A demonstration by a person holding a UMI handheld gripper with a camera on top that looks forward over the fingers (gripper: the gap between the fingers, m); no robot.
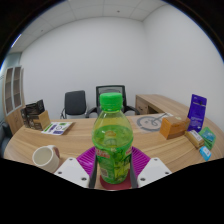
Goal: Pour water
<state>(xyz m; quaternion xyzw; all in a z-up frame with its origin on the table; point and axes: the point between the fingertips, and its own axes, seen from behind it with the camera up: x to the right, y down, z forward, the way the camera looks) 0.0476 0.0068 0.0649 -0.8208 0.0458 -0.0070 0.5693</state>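
You're gripping the green bottle (113, 140) upright in the tool (113, 172), keeping water in until you're reaching the mug (46, 156) at the bench's (150, 140) near edge.

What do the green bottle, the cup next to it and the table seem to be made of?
The green bottle, held between the fingers, looks like clear tinted plastic: light passes through it, and it has a glossy printed label and a screw cap. The cup looks like glazed ceramic, pale and smooth with a thick rim, though plastic is possible. The table looks like wood or wood-look laminate, with a light grain and matte finish.
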